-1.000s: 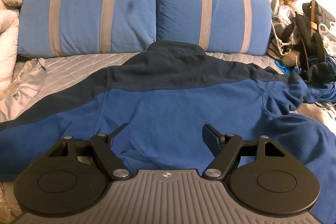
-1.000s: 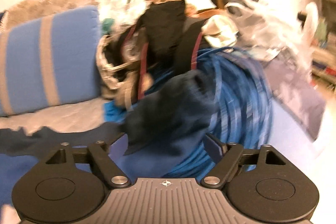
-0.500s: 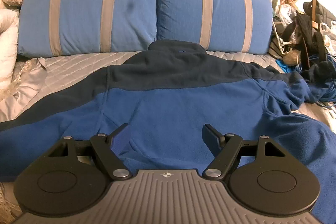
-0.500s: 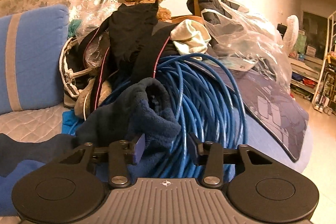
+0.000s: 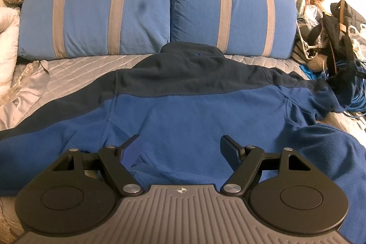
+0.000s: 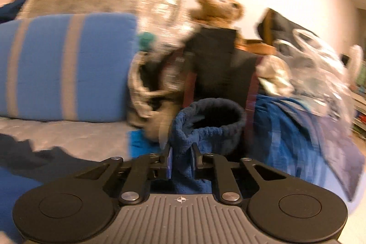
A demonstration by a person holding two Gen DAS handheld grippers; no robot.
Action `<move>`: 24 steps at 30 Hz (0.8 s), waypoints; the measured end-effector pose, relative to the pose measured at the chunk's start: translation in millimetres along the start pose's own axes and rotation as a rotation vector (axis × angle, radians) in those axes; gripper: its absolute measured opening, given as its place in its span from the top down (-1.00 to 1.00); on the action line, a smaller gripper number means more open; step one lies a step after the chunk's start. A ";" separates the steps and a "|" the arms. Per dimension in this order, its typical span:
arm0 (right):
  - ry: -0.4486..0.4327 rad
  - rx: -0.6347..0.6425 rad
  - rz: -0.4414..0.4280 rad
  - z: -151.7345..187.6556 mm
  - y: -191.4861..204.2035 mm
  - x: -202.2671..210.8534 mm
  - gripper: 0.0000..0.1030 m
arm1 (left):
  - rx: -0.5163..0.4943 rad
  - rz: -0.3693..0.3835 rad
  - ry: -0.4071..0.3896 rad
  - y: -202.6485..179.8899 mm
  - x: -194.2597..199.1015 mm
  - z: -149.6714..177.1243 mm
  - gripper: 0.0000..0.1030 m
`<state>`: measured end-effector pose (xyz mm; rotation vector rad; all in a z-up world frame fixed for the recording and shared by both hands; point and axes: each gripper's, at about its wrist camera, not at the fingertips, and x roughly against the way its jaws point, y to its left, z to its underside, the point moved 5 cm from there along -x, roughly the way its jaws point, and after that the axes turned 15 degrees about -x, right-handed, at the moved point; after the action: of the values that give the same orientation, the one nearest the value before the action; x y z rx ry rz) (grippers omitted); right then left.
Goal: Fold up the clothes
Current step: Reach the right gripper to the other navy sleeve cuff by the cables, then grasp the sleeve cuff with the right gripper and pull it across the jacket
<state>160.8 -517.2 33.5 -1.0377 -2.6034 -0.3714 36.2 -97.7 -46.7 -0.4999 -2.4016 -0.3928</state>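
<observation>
Closing on the cuff of the fleece jacket's sleeve [image 6: 205,125], the right gripper [image 6: 181,158] now pinches blue fabric between its jaws, where a second ago they stood wide apart with the cuff only in front of them. The right wrist view is smeared with motion, so the grip looks just taken and the sleeve is likely being drawn away from the clutter. That would start the first fold: bringing the sleeve in over the body of the garment.

The left gripper [image 5: 180,149] hovers with its jaws spread, holding nothing, above the lower back of the fleece jacket [image 5: 194,116], unmoved over the same second.

The jacket lies flat and face down on a grey quilted bed cover [image 5: 75,68], collar toward two blue striped pillows [image 5: 160,13]. Its body is bright blue with a dark navy yoke. One sleeve stretches left; the other reaches right toward a coil of blue cable [image 5: 356,93] and a teddy bear [image 6: 217,5].
</observation>
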 end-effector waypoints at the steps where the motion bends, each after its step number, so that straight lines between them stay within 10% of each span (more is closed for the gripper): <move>1: 0.006 -0.001 -0.029 2.3 12.3 2.7 0.67 | -0.001 -0.001 0.000 -0.4 0.2 0.2 -0.45; 8: 0.105 0.071 -0.255 44.2 101.5 20.3 0.62 | 0.000 -0.007 0.000 -1.0 0.9 0.5 -0.45; 12: 0.185 0.239 -0.373 81.6 138.2 36.9 -0.23 | 0.006 -0.001 -0.004 0.5 1.3 1.0 -0.45; 24: 0.194 0.672 -0.297 105.6 134.9 27.9 -0.27 | 0.031 0.018 -0.019 4.8 1.7 2.8 -0.45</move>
<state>215.9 -368.1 -36.3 -0.3683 -2.4170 0.3154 35.6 -92.0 -46.9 -0.5134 -2.4157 -0.3434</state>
